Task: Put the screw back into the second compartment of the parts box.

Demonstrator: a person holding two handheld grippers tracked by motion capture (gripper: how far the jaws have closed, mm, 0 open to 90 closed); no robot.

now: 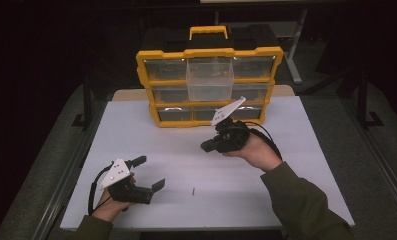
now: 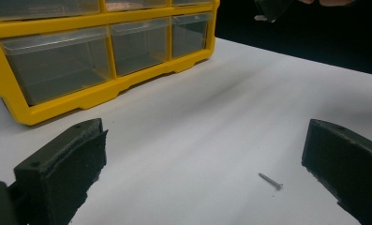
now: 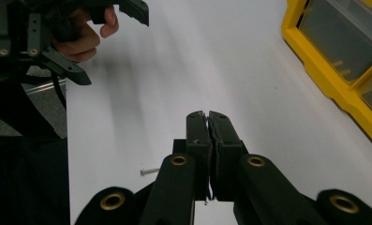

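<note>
A small metal screw (image 1: 192, 190) lies on the white table (image 1: 286, 165) near its front edge. My left gripper (image 1: 151, 172) rests low at the front left, jaws wide open and empty. In the left gripper view the screw (image 2: 271, 181) lies between the two black pads (image 2: 66, 164), nearer the right one. My right gripper (image 1: 208, 146) hangs above the table's middle, in front of the yellow organizer (image 1: 208, 52). In the right gripper view its jaws (image 3: 207, 117) are pressed together; no object is plainly visible between them. The screw (image 3: 149, 171) lies on the table far below them.
The yellow organizer holds rows of clear drawers; its top middle drawer (image 1: 209, 80) is pulled out toward me. The left hand with its gripper (image 3: 112, 46) appears at the upper left of the right gripper view. Dark floor surrounds the table.
</note>
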